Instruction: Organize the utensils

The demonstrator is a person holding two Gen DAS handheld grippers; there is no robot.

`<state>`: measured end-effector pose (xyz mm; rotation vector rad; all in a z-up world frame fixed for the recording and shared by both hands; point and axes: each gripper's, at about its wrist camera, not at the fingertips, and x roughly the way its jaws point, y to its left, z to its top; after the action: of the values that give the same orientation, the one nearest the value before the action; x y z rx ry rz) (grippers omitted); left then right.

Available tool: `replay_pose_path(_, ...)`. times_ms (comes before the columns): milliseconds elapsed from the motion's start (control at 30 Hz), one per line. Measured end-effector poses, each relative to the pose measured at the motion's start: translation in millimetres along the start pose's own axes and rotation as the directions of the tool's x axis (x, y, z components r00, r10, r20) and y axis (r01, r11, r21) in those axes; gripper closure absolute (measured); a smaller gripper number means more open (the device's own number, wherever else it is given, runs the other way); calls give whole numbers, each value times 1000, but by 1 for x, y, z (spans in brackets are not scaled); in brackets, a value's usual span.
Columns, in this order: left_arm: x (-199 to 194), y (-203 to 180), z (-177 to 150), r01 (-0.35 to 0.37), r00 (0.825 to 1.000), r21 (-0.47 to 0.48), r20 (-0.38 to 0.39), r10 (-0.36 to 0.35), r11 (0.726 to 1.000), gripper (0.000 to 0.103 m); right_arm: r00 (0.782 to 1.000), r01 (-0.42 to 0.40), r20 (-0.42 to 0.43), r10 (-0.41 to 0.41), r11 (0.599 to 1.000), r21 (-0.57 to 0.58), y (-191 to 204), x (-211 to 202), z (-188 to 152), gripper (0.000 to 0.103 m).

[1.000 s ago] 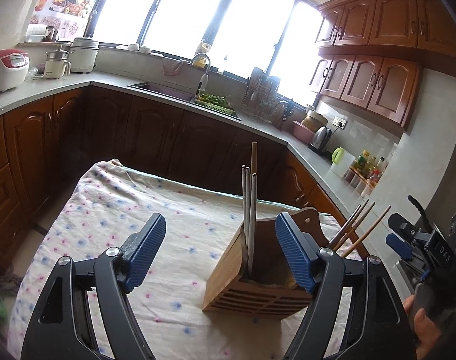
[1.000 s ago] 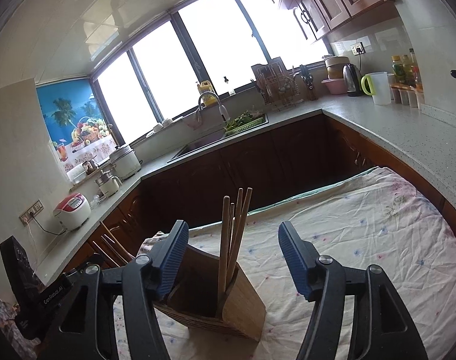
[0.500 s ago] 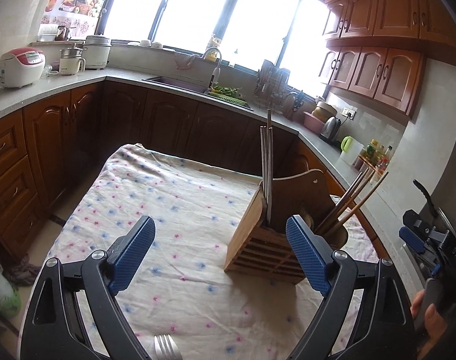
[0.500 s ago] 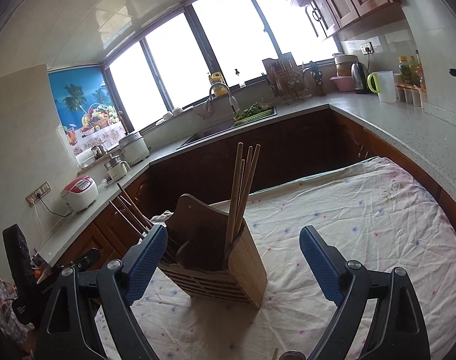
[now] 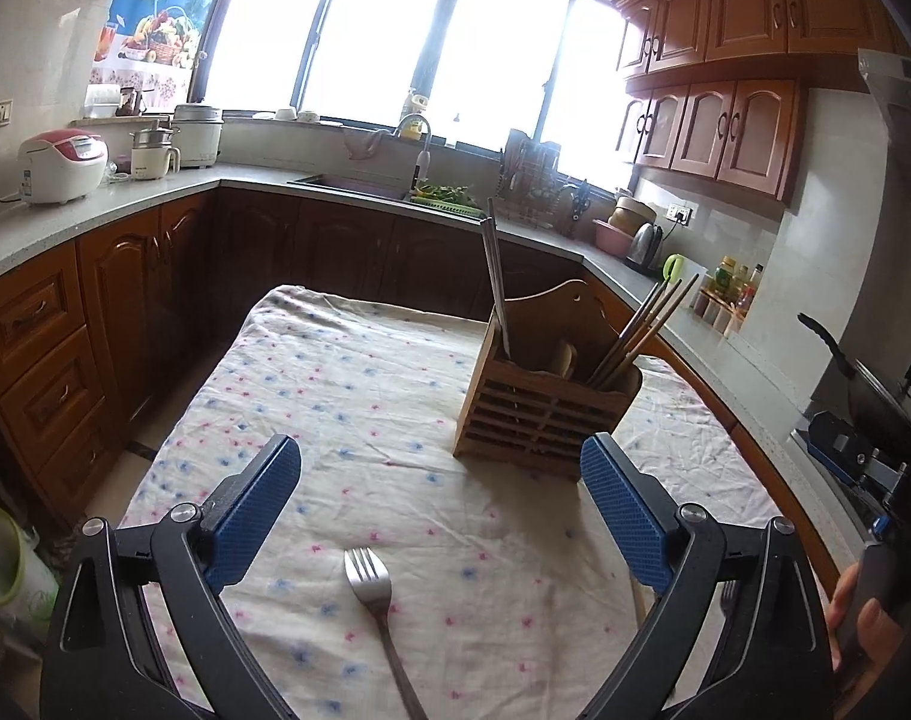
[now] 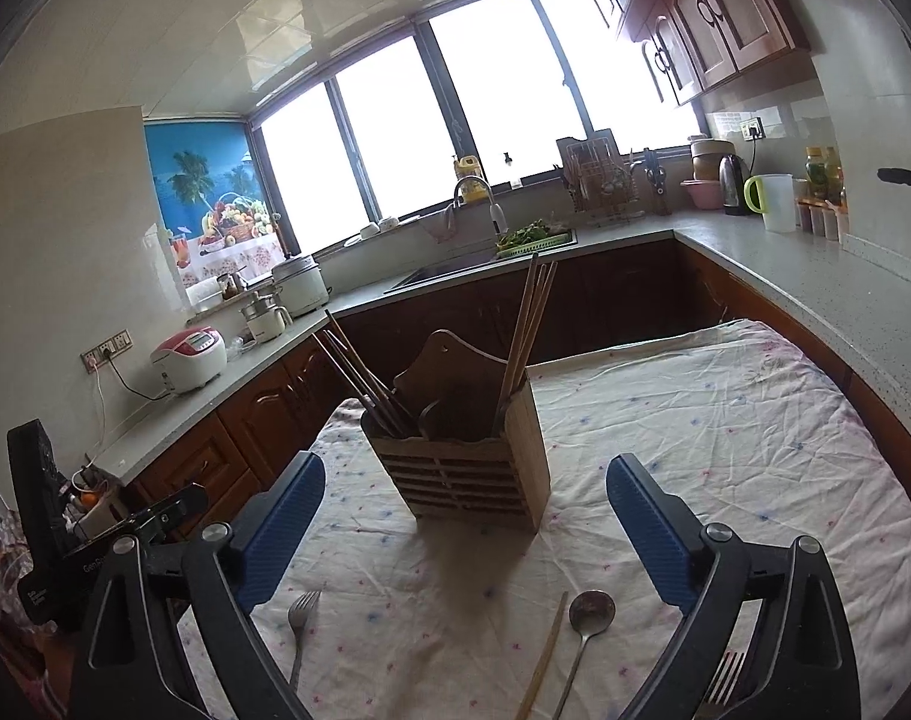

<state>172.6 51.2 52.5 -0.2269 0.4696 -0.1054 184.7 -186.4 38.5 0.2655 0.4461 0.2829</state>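
Observation:
A slatted wooden utensil holder [image 5: 539, 420] [image 6: 515, 438] stands on the flowered tablecloth [image 5: 347, 396]. It holds metal chopsticks [image 5: 494, 276] in one end and wooden chopsticks [image 5: 647, 324] in the other. My left gripper [image 5: 440, 450] hangs short of the holder, its jaws opening with nothing between them; a fork [image 5: 368, 582] lies on the cloth below it. My right gripper [image 6: 466, 471] faces the holder from the other side, jaws also opening and empty. Below it lie a fork [image 6: 302, 612], a single wooden chopstick [image 6: 545, 654], a spoon [image 6: 590, 609] and a second fork [image 6: 725, 678].
Grey countertops [image 5: 95, 204] over brown cabinets wrap around the table on three sides, with a sink [image 6: 455, 270], rice cookers [image 5: 62, 165], a kettle [image 6: 731, 183] and bottles. A hand [image 5: 857, 606] holds the other gripper at the right edge of the left wrist view.
Both grippers have drawn back from the holder and their jaws have spread wider. The forks, spoon and loose chopstick on the cloth have come into view.

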Motion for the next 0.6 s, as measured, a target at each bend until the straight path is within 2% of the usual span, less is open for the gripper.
replay_pose_path(200, -43, -8, -22, -18, 999, 36, 41, 17, 999, 1, 999, 12, 40, -8, 995, -100, 22, -41, -29, 3)
replay_pose_path(333, -74, -16, -24, -35, 994, 53, 106, 29, 998, 0, 998, -9, 56, 17, 991, -137, 34, -65, -28, 1)
replay_pose_path(467, -98, -28, -34, -42, 986, 96, 162, 26, 995, 0, 994, 15, 109, 5, 984, -178, 47, -90, -30, 0)
replay_pose_path(600, -103, -39, -61, -76, 982, 142, 184, 49, 987, 0, 982, 78, 182, -44, 980, -181, 45, -102, -57, 0)
